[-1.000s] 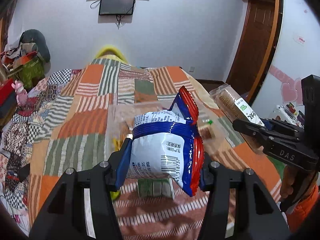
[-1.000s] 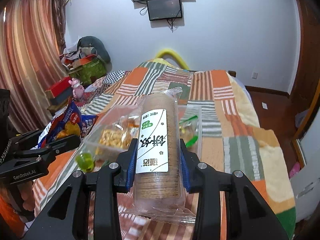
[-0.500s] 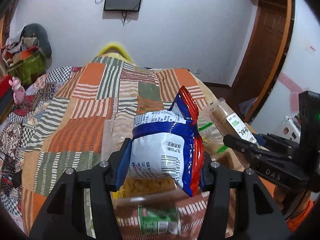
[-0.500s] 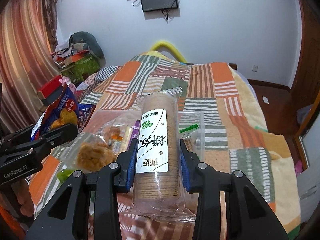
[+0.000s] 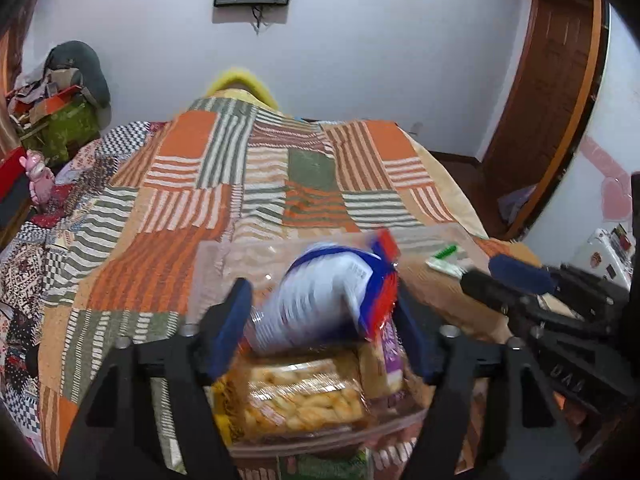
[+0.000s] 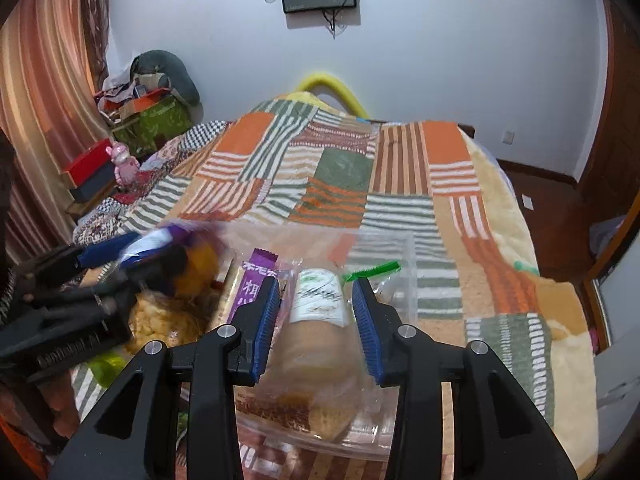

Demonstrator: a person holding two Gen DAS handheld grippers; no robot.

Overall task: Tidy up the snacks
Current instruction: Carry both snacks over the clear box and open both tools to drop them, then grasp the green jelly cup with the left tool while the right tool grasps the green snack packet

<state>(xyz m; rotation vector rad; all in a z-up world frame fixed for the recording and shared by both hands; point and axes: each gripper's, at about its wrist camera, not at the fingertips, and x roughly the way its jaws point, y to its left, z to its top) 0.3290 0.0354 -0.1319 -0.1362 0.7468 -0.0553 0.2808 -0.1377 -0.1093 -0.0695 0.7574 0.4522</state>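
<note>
the cracker sleeve (image 6: 320, 320) lay in the clear plastic bin (image 6: 404, 256) on the patchwork bedspread (image 6: 400, 200), its long axis running away from the right wrist camera toward the far end of the bed, label end farthest. the right gripper (image 6: 314, 292) stood over it with its blue-padded fingers (image 6: 266, 320) apart, one on each side of the sleeve; a narrow gap showed at either pad, so it was not clamped on the sleeve. whether either pad brushed the wrapper could not be told, since the sleeve was blurred.

the blue and white snack bag (image 5: 320, 300) sat between the fingers of the left gripper (image 5: 324, 304), tilted with its red-edged seal up and to the right, over the bin (image 5: 224, 256). the bag was heavily blurred. the left pad (image 5: 232, 324) stood clear of it with bin and blanket visible between, and the right pad was hidden behind the red seal, so the fingers were spread and not gripping.

below the bag, a pack of golden twisted snacks (image 5: 304, 400) lay in the bin beside a purple wrapper (image 5: 390, 356). a green-tipped packet (image 6: 372, 270) rested at the bin's far side.
</note>
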